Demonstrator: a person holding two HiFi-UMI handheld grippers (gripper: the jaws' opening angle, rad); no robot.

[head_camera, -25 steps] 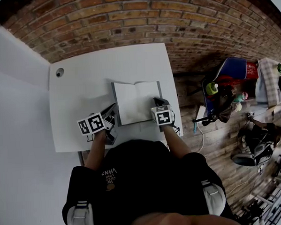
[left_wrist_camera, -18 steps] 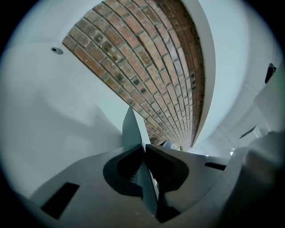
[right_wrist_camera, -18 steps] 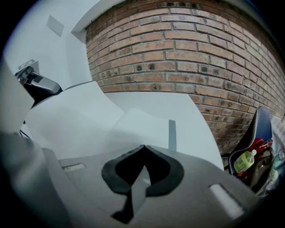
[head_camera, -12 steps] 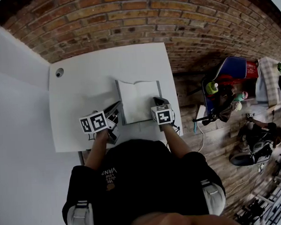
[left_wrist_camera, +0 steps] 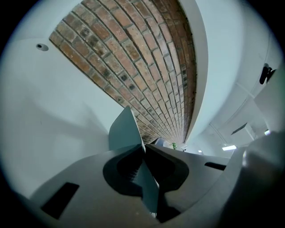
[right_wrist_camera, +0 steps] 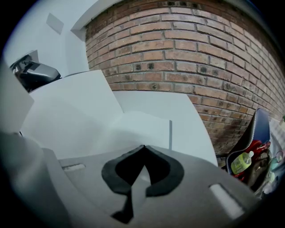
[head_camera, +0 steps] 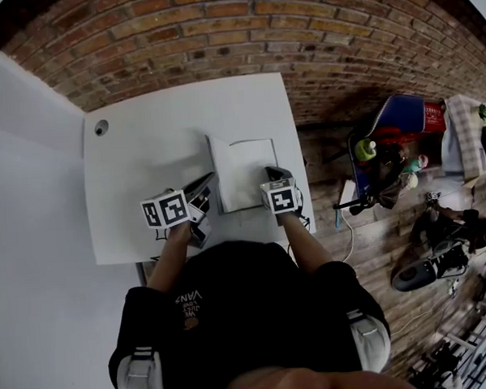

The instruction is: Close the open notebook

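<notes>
The notebook [head_camera: 250, 169] lies on the white table [head_camera: 143, 154], its right half flat and white pages showing. My left gripper [head_camera: 204, 188] is shut on the grey left cover [left_wrist_camera: 127, 129], which stands lifted and tilted toward the right half. In the right gripper view this raised leaf [right_wrist_camera: 71, 107] rises at the left over the flat right page [right_wrist_camera: 142, 127]. My right gripper [head_camera: 276, 178] sits at the notebook's near right corner with its jaws together [right_wrist_camera: 142, 147]. Whether they pinch a page is not visible.
A round cable hole [head_camera: 101, 127] is at the table's far left corner. The brick wall [head_camera: 218, 36] runs behind the table. To the right, off the table, a blue chair [head_camera: 402, 124] holds bags and a green bottle [head_camera: 366, 152].
My left gripper has moved right and upward with the cover, so the notebook's left half has swung up toward the right half. The right gripper has stayed still.
</notes>
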